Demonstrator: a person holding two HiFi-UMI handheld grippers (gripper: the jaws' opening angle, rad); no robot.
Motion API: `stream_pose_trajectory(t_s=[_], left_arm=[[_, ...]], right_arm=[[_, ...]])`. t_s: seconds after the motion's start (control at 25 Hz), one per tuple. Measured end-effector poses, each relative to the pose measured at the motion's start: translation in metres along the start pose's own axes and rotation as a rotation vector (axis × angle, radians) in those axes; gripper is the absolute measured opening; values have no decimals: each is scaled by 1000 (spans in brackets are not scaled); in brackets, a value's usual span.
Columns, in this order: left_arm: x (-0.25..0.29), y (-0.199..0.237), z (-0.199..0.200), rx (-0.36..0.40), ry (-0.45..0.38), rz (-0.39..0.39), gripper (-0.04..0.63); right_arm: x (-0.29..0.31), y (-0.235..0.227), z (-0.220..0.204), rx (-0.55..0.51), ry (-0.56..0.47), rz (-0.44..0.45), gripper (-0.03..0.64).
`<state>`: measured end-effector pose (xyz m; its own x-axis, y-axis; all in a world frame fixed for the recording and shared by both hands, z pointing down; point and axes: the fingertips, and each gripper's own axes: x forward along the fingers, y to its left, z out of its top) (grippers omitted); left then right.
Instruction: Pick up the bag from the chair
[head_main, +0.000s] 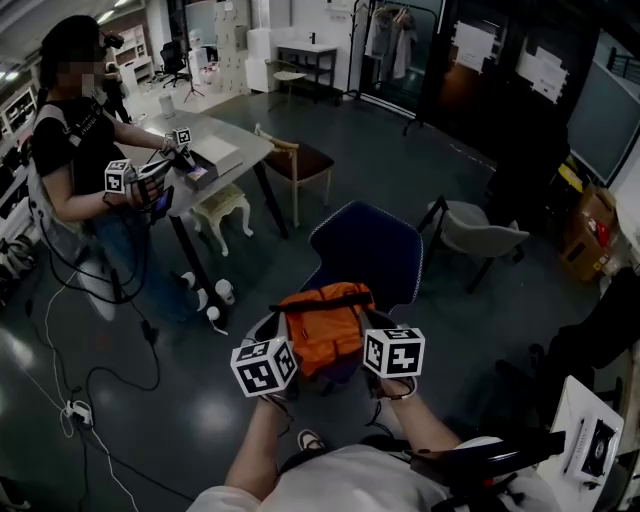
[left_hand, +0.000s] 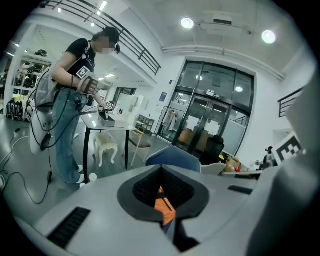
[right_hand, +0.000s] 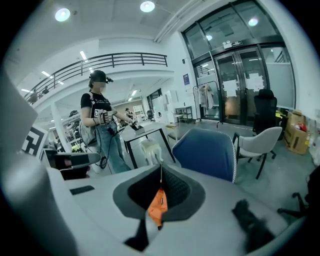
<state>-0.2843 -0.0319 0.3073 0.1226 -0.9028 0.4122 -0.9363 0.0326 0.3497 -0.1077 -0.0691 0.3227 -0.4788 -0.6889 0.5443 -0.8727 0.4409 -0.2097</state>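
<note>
We hold the bag (head_main: 325, 325) between our tools: the left tool (left_hand: 161, 195) is clamped on its left side, the right tool (right_hand: 159, 197) on its right side, each pinching orange fabric. The chair (head_main: 365, 250) stands just beyond both tools.

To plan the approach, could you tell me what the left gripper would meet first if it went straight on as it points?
Probably the orange bag on the blue chair: it shows past the shut claw of the left gripper, though contact is unclear.

Bag (head_main: 325, 330) between left gripper (head_main: 280, 352) and right gripper (head_main: 377, 347), chair (head_main: 365, 250) behind it.
</note>
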Motion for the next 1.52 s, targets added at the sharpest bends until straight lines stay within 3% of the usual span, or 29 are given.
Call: stream_pose_trajectory(t_s=[0.24, 0.44, 0.76, 0.88, 1.12, 1.52], left_arm=[[30, -26, -12, 16, 47, -43, 14], [57, -45, -25, 12, 82, -34, 14], [86, -77, -21, 15, 77, -31, 14], [93, -86, -21, 35, 69, -32, 14], [102, -86, -42, 56, 135, -25, 14], [130, -85, -113, 42, 288, 3, 13]], right_arm=[[7, -28, -6, 29, 16, -28, 34], [18, -62, -11, 36, 62, -27, 34], [28, -91, 23, 1, 33, 6, 33], [30, -107, 13, 33, 49, -7, 34], [36, -131, -10, 108, 83, -39, 33], [51, -172, -70, 216, 174, -63, 33]])
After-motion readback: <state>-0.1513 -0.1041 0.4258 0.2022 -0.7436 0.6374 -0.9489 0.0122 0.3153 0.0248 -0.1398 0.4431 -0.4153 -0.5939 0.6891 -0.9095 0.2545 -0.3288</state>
